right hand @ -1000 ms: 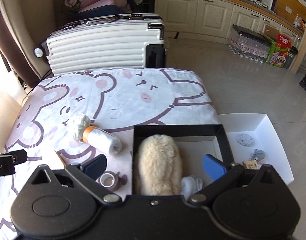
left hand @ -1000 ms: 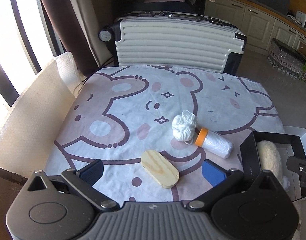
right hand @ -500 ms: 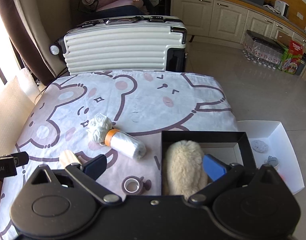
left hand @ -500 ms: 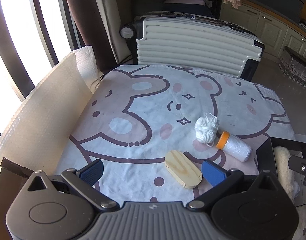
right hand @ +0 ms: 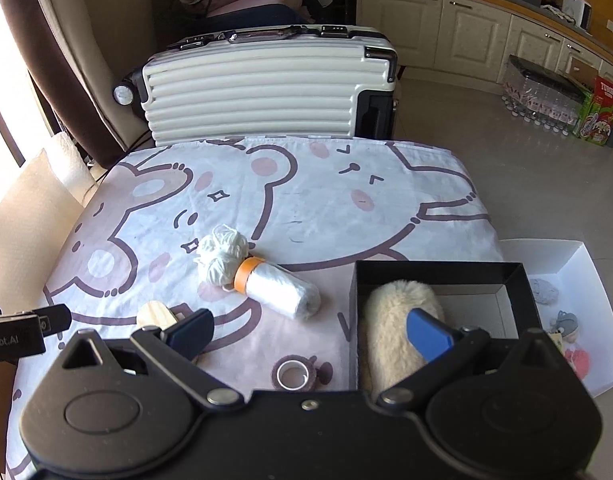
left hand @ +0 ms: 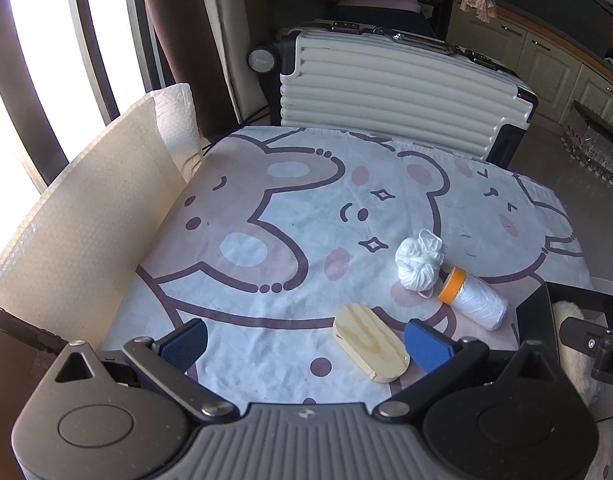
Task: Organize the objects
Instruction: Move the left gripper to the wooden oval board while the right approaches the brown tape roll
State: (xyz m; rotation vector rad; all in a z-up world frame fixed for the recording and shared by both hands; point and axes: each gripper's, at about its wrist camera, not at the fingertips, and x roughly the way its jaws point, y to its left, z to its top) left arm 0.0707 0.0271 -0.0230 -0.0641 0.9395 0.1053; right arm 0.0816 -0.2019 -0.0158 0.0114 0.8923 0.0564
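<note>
Wooden oval piece lies flat on the bear cloth, just in front of the left claw and close to its right blue finger. Its long side runs slantwise, from far-left to near-right as that claw looks at it. The left claw has its two fingers wide apart and nothing is between them.

Past the wooden piece, farther from the left claw, sits a white yarn ball. A roll of clear bags with an orange end lies touching it. The roll's orange end points at the yarn and its other end points toward the black box.

The right claw is open wide too, and it holds nothing. Its right finger hangs over the black box, above the fluffy cream thing that lies inside. The fluffy thing's long side runs straight away from this claw. A small ring of tape lies flat on the cloth between the two fingers, close to the claw's body and just left of the box.

To the right of the black box is a white tray with a few small toys in it. A white suitcase stands behind the far edge of the cloth.
</note>
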